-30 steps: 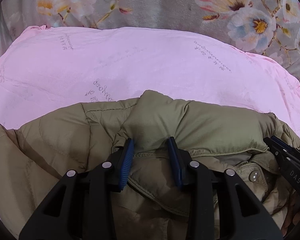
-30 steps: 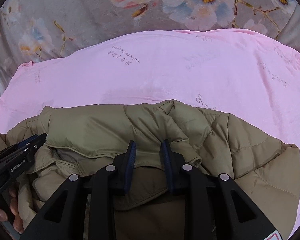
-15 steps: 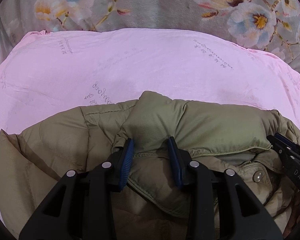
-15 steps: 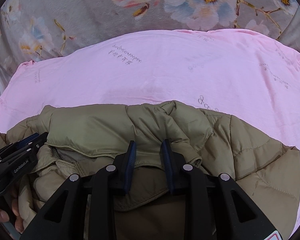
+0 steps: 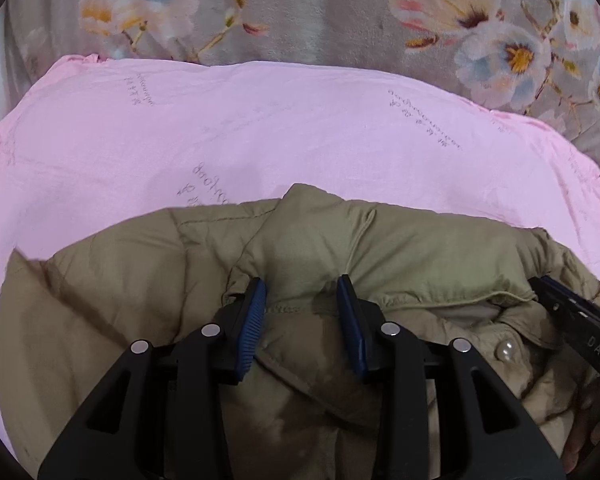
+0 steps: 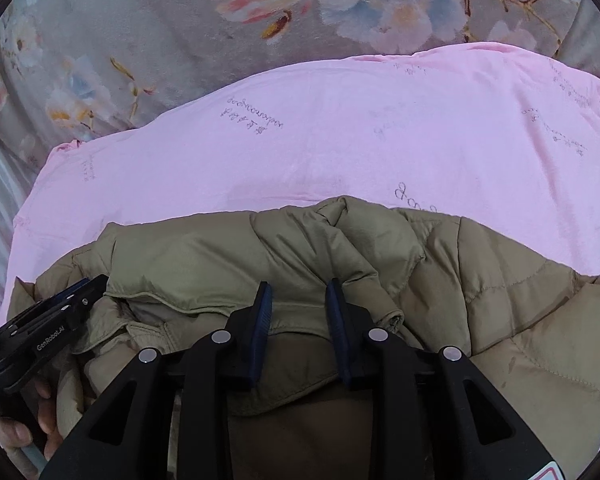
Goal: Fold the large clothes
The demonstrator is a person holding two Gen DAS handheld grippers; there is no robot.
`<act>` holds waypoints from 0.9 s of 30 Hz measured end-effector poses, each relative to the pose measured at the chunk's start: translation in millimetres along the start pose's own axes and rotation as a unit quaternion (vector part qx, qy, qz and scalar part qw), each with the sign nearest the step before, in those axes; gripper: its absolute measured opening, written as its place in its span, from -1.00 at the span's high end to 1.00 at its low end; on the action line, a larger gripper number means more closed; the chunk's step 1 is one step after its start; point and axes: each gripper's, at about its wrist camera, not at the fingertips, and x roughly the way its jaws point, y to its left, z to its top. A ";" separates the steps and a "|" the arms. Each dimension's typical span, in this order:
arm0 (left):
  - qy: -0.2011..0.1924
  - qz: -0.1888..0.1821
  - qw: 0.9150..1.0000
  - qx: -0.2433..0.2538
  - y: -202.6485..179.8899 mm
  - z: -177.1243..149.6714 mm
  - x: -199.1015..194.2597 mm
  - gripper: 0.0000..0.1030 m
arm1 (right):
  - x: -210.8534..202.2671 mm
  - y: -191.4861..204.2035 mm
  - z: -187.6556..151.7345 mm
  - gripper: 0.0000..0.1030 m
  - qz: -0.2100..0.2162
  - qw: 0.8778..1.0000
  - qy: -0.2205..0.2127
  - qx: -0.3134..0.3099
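An olive quilted jacket lies bunched on a pink sheet; it also shows in the right wrist view. My left gripper is shut on a thick fold of the jacket near its collar. My right gripper is shut on another fold of the jacket's edge. Each gripper shows at the side of the other's view, the right one in the left wrist view and the left one in the right wrist view. A pearl snap button shows near the right gripper.
The pink sheet covers the surface beyond the jacket. A grey floral blanket lies behind it, and shows in the right wrist view. A hand holds the left gripper.
Both grippers, still holding the jacket, have drawn slightly back, so a little more pink sheet shows beyond it. The grips have not changed.
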 end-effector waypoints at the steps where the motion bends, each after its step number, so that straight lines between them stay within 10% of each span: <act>1: -0.001 0.003 1.000 -0.001 3.3 -6.5 -13.3 0.17 | -5.9 -0.5 -2.7 0.49 0.001 1.000 0.002 -0.002; 5: -0.031 0.001 0.999 0.012 19.9 -43.5 -78.7 -0.32 | -63.4 -11.4 -32.4 0.22 -0.007 1.000 0.001 -0.004; 15: 0.028 -0.052 0.997 -0.049 125.4 -183.1 -205.2 -0.38 | -250.6 -99.0 -213.4 -0.28 -0.020 0.999 0.020 0.025; 27: 0.032 -0.064 0.991 -0.111 157.5 -287.2 -282.4 -0.38 | -321.0 -123.0 -336.5 -0.33 0.069 0.991 0.040 0.106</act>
